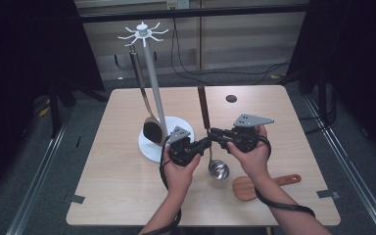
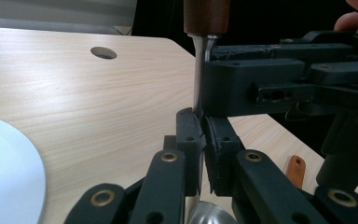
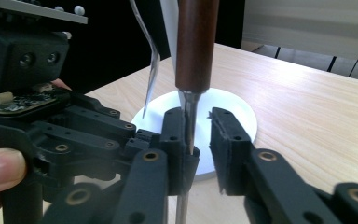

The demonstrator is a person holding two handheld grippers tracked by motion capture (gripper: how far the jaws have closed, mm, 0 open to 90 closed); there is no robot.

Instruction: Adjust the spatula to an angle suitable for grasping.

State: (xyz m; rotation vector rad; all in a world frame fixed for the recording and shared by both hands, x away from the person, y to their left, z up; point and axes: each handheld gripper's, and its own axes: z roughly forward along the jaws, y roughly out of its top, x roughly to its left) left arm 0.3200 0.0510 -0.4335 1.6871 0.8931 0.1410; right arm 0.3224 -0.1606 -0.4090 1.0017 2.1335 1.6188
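**Ladle changing hands above the desk**

Both grippers meet on the metal shaft of the ladle (image 1: 210, 142) over the middle of the desk. Left gripper (image 2: 204, 140): jaws pressed tight on the steel shaft, just below the brown wooden handle. Right gripper (image 3: 196, 135): jaws parted, one pad against the shaft and the other standing off it with a clear gap (so its grip looks released, or not yet taken). The ladle stands roughly upright, handle pointing toward the far edge and bowl hanging low toward the near edge.

As for progress, one dark spoon (image 1: 152, 128) already hangs on the white rack (image 1: 152, 73), whose round base (image 1: 149, 147) sits left of centre. The ladle is lifted but not hung; it seems mid-handover and has yet to reach a hook. An orange-handled spatula (image 1: 254, 186) lies flat near the right near corner, untouched.
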